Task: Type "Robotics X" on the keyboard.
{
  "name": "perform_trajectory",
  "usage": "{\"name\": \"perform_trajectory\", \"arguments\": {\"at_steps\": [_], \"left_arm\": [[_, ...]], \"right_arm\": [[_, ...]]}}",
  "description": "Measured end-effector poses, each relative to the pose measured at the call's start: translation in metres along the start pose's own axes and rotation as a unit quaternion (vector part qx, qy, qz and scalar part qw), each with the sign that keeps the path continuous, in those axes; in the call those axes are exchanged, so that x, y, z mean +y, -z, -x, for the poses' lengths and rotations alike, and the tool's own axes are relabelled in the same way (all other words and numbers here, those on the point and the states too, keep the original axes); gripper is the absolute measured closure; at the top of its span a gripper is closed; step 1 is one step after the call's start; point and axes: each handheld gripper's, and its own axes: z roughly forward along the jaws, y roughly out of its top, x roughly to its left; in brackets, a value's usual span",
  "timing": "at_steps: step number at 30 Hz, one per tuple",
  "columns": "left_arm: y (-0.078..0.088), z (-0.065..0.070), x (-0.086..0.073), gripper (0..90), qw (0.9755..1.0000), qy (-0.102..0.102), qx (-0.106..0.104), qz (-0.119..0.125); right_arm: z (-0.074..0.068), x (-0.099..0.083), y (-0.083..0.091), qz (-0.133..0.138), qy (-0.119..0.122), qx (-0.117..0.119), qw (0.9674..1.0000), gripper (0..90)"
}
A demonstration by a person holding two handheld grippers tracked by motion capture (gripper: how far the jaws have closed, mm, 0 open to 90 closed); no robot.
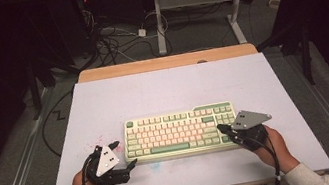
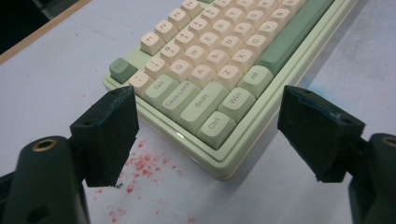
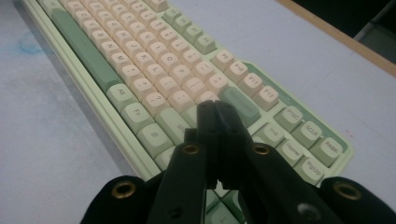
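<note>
Keyboard: the pale green plastic keyboard with cream and green keys is lying flat on the white worktop, its near left corner sitting between the left jaws, its right end under the right jaws.
Right gripper: jaws pressing together, empty, hovering over the right-hand keys.
Left gripper: jaws standing wide, straddling the Ctrl corner, not touching.
Progress: seemingly early; key pressing or keyboard grasping remaining.
Surroundings: red specks lying beside the left jaw.

A pale lavender table with a wooden far edge; a green-and-cream keyboard lies flat on it.
</note>
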Motion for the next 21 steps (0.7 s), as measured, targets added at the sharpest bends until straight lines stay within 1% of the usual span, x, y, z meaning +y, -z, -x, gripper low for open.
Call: {"name": "perform_trajectory", "arguments": {"at_steps": [4, 7, 12, 13, 16, 17, 18, 19, 21], "left_arm": [[0.001, 0.001, -0.002, 19.6, 1.0000, 0.002, -0.002, -0.004], [0.002, 0.001, -0.003, 19.7, 1.0000, 0.004, -0.003, -0.003], [0.004, 0.000, -0.002, 19.8, 1.0000, 0.008, -0.002, 0.002], [0.004, 0.000, -0.002, 19.8, 1.0000, 0.009, -0.002, 0.002], [0.004, -0.001, -0.002, 19.7, 0.9999, 0.012, -0.002, -0.001], [0.003, -0.001, -0.002, 19.7, 0.9999, 0.011, 0.001, -0.001], [0.003, -0.002, -0.001, 19.7, 0.9999, 0.015, 0.003, -0.004], [0.003, -0.002, -0.001, 19.7, 0.9998, 0.018, 0.003, -0.004], [0.004, -0.003, 0.000, 19.7, 0.9996, 0.026, 0.005, -0.001]], "right_arm": [[-0.003, 0.004, -0.011, -0.018, 0.008, 0.016, 0.9997, 90.0], [-0.005, 0.006, -0.020, -0.029, 0.017, 0.022, 0.9992, 90.0], [-0.006, 0.006, -0.030, -0.048, 0.015, 0.029, 0.9983, 90.0], [-0.006, 0.006, -0.032, -0.049, 0.019, 0.031, 0.9981, 90.0], [-0.007, 0.004, -0.035, -0.059, 0.024, 0.030, 0.9975, 90.0], [-0.007, 0.003, -0.037, -0.065, 0.024, 0.030, 0.9972, 90.0], [-0.007, 0.002, -0.038, -0.063, 0.029, 0.031, 0.9971, 90.0], [-0.008, 0.002, -0.039, -0.066, 0.032, 0.033, 0.9967, 90.0], [-0.008, 0.001, -0.039, -0.064, 0.031, 0.030, 0.9970, 90.0]]}}
